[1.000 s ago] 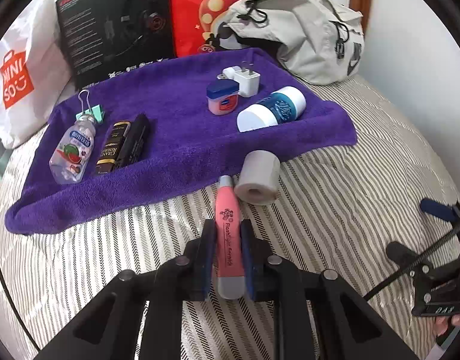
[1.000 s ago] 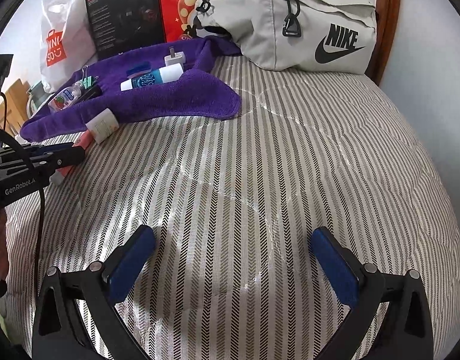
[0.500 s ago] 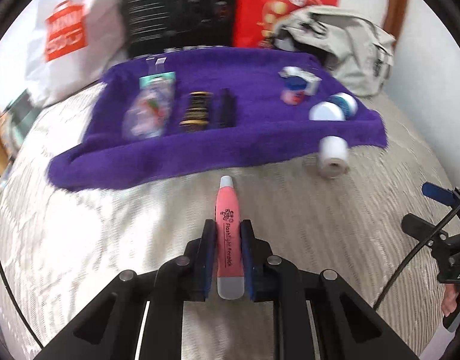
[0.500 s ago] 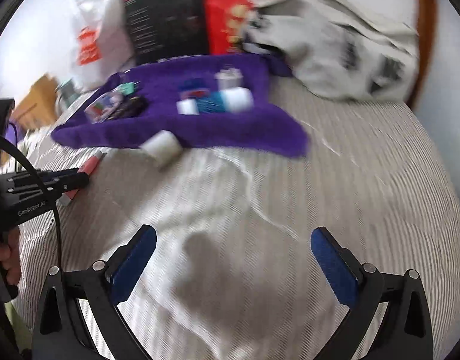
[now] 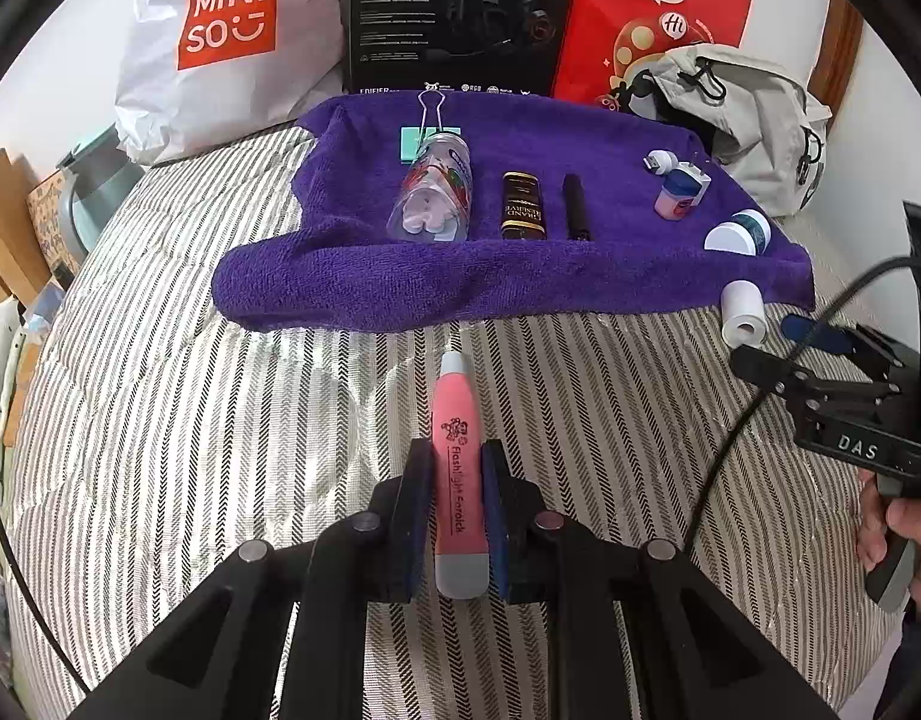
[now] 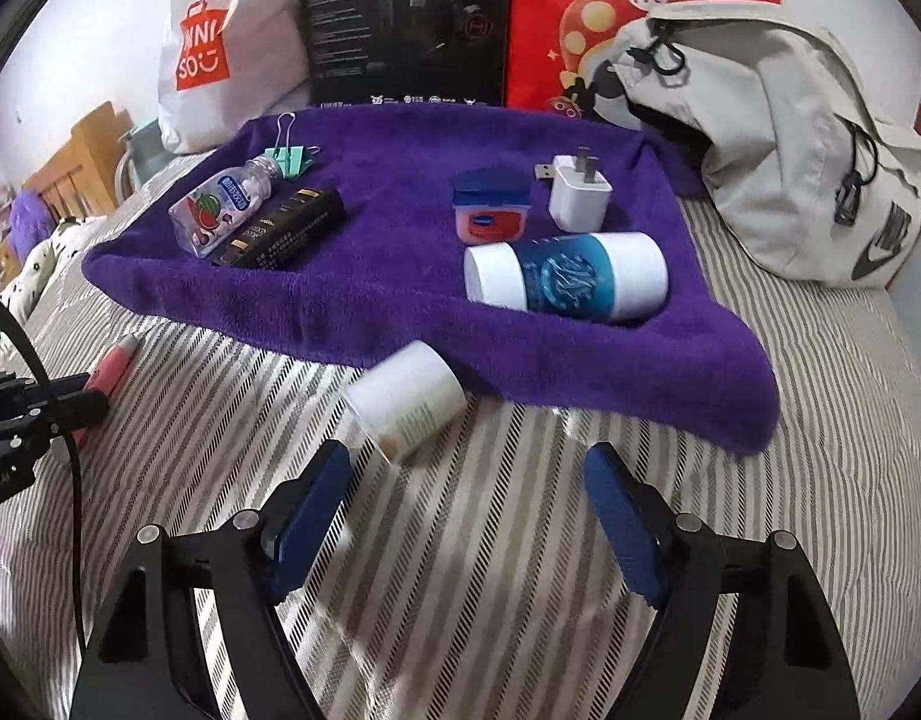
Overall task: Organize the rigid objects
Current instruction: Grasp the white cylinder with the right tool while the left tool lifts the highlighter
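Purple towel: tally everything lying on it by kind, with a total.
Binder clip: 1
Containers (clear bottle, pink jar, blue-white canister): 3
Dark box: 1
Black stick: 1
Charger plug: 1
Small USB piece: 1
Total: 8

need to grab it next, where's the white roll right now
The white roll lies on the striped bedcover, just off the purple towel's front edge, ahead of the open right gripper. In the left wrist view it sits far right.

Bed (image 6: 520,540), striped herringbone cover; white wall (image 5: 40,48) behind it; wooden frame (image 6: 91,150) at its left edge; even light.
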Available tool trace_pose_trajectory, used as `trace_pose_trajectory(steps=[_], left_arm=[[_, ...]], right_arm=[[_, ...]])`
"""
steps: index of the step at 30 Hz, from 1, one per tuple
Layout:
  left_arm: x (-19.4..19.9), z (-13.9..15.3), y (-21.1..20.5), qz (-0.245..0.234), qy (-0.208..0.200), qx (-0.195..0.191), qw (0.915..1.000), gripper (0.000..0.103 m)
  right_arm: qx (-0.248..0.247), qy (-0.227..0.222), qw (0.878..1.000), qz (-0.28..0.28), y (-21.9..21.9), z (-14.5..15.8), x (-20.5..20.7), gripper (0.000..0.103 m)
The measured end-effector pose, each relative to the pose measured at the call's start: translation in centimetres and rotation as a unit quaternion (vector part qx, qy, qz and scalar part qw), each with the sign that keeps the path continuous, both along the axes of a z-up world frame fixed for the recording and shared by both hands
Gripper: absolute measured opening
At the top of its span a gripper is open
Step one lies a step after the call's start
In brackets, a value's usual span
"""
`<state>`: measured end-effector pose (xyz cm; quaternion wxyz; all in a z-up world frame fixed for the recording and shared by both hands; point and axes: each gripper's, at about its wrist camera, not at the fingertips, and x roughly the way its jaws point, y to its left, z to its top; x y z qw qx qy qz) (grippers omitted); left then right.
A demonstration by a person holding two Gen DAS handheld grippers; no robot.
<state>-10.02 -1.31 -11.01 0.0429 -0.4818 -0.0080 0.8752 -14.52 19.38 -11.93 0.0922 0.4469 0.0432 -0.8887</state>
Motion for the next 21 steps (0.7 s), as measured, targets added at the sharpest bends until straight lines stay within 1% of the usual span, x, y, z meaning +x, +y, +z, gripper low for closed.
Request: trace_pose_trajectory(steps=[6, 8, 10, 11, 12, 13, 14, 17, 21], left_arm=[[-0.1, 0.0, -0.1, -0.004, 0.0, 0.002, 1.0, 0.017], [0.0, 0.0, 0.0, -0.002, 0.0, 0.003, 1.0, 0.017], [0.0, 0.0, 0.0, -0.003, 0.0, 0.002, 1.0, 0.017], [0.0, -0.1, 0.1, -0.001, 0.0, 0.003, 1.0, 0.017], [0.0, -0.1, 0.1, -0.001, 0.0, 0.003, 1.0, 0.017], [0.0, 0.0, 0.1, -0.002, 0.0, 0.002, 1.0, 0.017], [0.0, 0.0, 0.1, -0.002, 0.0, 0.002, 1.0, 0.017], [0.1, 0.0, 0.1, 0.0, 0.0, 0.003, 1.0, 0.017], [0.1, 0.0, 0.1, -0.001, 0.0, 0.001, 1.0, 0.017]], right_arm=[[-0.004, 0.002, 1.0, -0.005, -1.2, -0.2, -0.9, 0.079], [-0.008, 0.002, 1.0, -0.012, -1.4, -0.2, -1.3, 0.076], [-0.013, 0.005, 1.0, -0.013, -1.6, 0.0, -1.4, 0.064], [-0.013, 0.006, 1.0, -0.012, -1.6, 0.0, -1.5, 0.062], [-0.013, 0.006, 1.0, -0.01, -1.7, 0.1, -1.6, 0.056], [-0.013, 0.007, 1.0, -0.008, -1.7, 0.1, -1.7, 0.044], [-0.017, 0.006, 1.0, -0.007, -1.6, 0.2, -1.6, 0.042], [-0.029, -0.007, 1.0, 0.006, -1.1, 0.4, -1.2, 0.042], [-0.024, -0.029, 0.999, 0.002, -0.1, 0.5, 0.3, 0.042]])
